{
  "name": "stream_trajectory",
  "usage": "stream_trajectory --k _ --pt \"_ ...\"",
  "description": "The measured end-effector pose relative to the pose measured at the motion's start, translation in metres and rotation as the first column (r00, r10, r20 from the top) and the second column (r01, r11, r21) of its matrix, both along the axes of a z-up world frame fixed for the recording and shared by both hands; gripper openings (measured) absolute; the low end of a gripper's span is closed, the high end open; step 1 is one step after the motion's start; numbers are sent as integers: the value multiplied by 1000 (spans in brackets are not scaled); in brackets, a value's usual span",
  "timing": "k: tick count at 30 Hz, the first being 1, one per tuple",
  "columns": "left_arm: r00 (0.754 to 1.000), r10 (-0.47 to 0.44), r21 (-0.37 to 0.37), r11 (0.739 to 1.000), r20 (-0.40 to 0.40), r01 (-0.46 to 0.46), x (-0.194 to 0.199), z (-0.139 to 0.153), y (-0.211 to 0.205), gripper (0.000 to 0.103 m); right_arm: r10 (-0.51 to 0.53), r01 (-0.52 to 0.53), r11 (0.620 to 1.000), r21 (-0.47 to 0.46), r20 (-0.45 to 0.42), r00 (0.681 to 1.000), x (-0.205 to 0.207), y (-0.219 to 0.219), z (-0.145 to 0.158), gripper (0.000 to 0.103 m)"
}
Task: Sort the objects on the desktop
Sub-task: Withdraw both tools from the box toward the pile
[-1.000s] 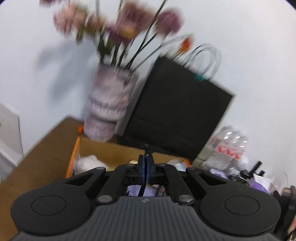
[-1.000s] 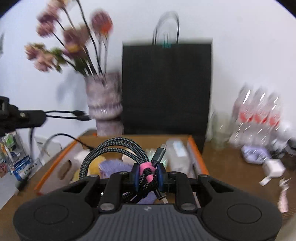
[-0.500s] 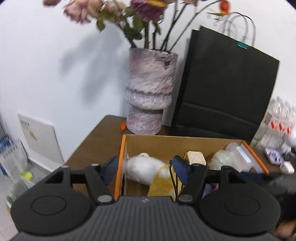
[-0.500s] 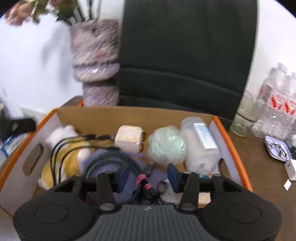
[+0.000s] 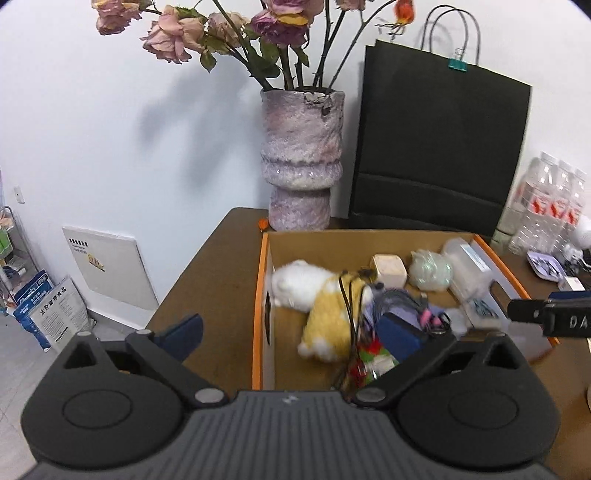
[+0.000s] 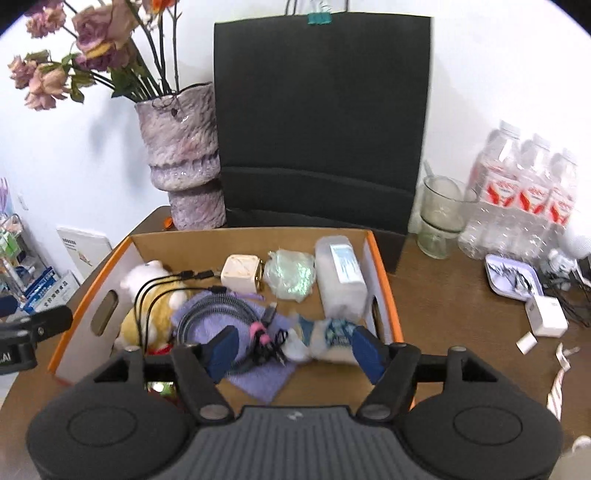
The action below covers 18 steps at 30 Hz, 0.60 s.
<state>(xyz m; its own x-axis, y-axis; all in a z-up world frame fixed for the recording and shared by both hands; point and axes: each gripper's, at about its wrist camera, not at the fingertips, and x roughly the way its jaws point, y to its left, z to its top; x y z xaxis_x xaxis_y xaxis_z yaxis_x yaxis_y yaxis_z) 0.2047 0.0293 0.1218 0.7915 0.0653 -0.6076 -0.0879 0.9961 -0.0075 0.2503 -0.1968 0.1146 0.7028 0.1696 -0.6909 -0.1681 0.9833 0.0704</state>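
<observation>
Your right hand-held gripper [image 6: 293, 350] has let go of the braided cable [image 6: 218, 314]; it now lies in the cardboard box [image 6: 384, 280] on the bench [image 6: 454, 317]. Both hand-held grippers are opening and hold nothing, the left hand-held gripper [image 5: 291, 334] too. This item is sorted.

The light is bright and even. The flowers [image 5: 236, 33] cast a soft shadow on the wall [image 5: 92, 129]. The edges bend strongly, and the plush toy [image 5: 317, 295] looks slightly blurred.
</observation>
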Motion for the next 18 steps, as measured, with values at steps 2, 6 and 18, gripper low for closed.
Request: stream_trajectory --k 2,6,18 --pt "1000 -9 -4 1000 0 9 -14 -1 1 103 -3 3 1000 10 4 1000 -14 -5 3 70" --pt "1000 -3 -8 1000 -5 2 -41 -5 3 103 12 -12 1000 7 21 1000 -46 -7 3 71" --pt "999 -48 -12 999 10 48 -132 -42 -3 103 2 -5 999 43 75 997 -152 -5 -39 74"
